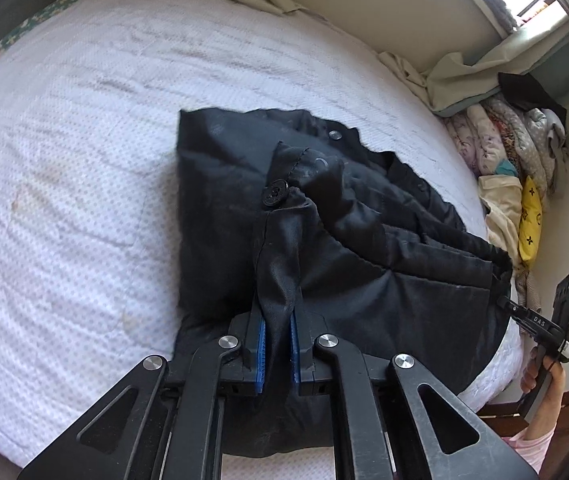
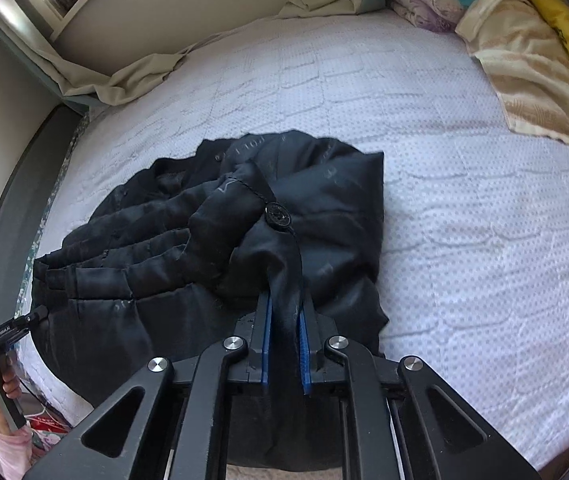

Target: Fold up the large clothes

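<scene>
So there's this black padded jacket bunched up on the bed, on a white dotted cover, and both tongs are gripping it at the near edge.

Left tongs are pinching a strip of the jacket's fabric between their blue pads, and the strip runs straight ahead of them up to a big black button. Left of these tongs it's just bare cover, and the main bulk of the jacket sits ahead and off to their right, quilted lining showing in folds.

Right tongs are doing pretty much the same thing, clamped on a dark strip of fabric that leads ahead to a round button. From here the heap of the jacket spreads ahead and to their left. Far ahead and right of these tongs there's a pile of bedding with a yellow patterned pillow at the bed's edge, well apart from the jacket.
</scene>
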`<state>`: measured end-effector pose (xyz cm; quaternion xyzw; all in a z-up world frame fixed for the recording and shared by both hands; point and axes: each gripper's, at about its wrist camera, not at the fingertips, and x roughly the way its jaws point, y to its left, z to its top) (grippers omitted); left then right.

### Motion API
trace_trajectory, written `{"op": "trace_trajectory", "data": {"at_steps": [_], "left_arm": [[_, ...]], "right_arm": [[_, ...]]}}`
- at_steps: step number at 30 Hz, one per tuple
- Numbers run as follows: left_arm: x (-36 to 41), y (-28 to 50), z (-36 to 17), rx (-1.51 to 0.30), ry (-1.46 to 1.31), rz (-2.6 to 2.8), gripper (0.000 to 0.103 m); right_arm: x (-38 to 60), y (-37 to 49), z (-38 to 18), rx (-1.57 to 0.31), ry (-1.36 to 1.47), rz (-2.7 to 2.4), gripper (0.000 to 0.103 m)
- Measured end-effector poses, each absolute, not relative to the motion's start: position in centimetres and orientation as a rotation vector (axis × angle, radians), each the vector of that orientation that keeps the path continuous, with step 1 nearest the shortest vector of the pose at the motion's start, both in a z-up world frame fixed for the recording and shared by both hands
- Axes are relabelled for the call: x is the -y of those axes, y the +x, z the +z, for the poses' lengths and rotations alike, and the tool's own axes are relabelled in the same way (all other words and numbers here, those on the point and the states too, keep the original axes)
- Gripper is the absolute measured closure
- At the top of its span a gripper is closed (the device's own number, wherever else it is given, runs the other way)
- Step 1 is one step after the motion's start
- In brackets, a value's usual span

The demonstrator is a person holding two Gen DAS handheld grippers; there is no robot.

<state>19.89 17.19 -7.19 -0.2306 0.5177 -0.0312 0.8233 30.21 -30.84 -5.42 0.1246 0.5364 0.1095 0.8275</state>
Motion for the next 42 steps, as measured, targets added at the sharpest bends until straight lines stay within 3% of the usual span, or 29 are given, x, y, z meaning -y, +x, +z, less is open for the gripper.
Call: {"op": "trace_trajectory", "data": {"at_steps": [7, 14, 17, 20, 22, 24, 31, 32, 34, 37, 42], "left_arm": [[-19.4, 20.3, -12.3, -1.207, -0.637, -0.029, 0.090], [-19.7, 20.7, -14.3, -1.237, -0.662, -0.018, 0.078], [-20.5, 20.3, -13.7, -1.230, -0.682, 0.010, 0.064], [-21.0, 20.1, -11.8, -1.195, -0.659, 0.029, 0.058], [-21.1, 20.0, -10.3, -1.159, -0.638, 0.031, 0.058], [-21.3, 19.8, -8.3, -1.102, -0.594, 0.056, 0.057], [-17.3, 20.6, -3.6, -0.907, -0.413, 0.003, 0.048], [-16.1, 21.0, -3.6, -0.904, -0.396, -0.031, 0.048], [-14.0, 21.8, -3.7, -0.910, -0.357, -0.099, 0.047], [-12.1, 23.2, -5.2, -0.949, -0.334, -0.124, 0.047], [-12.6, 25.3, -10.0, -1.073, -0.329, -0.002, 0.049]], "right_arm": [[32.1, 30.9, -9.7, -1.190, 0.342, 0.173, 0.096], [31.9, 31.3, -12.6, -1.218, 0.355, 0.152, 0.095], [32.5, 31.2, -12.3, -1.219, 0.413, 0.137, 0.092], [33.0, 31.0, -11.3, -1.221, 0.460, 0.148, 0.074], [33.5, 30.8, -10.1, -1.211, 0.497, 0.151, 0.041], [34.3, 30.2, -8.5, -1.180, 0.495, 0.101, 0.036], [32.7, 29.1, -1.7, -0.918, 0.237, 0.002, 0.039], [31.7, 29.2, -1.2, -0.889, 0.198, 0.030, 0.044], [29.0, 29.8, -0.8, -0.878, 0.143, 0.143, 0.067], [26.0, 31.2, -2.2, -0.928, 0.096, 0.240, 0.088], [24.1, 33.4, -6.3, -1.001, -0.055, 0.165, 0.091]]}}
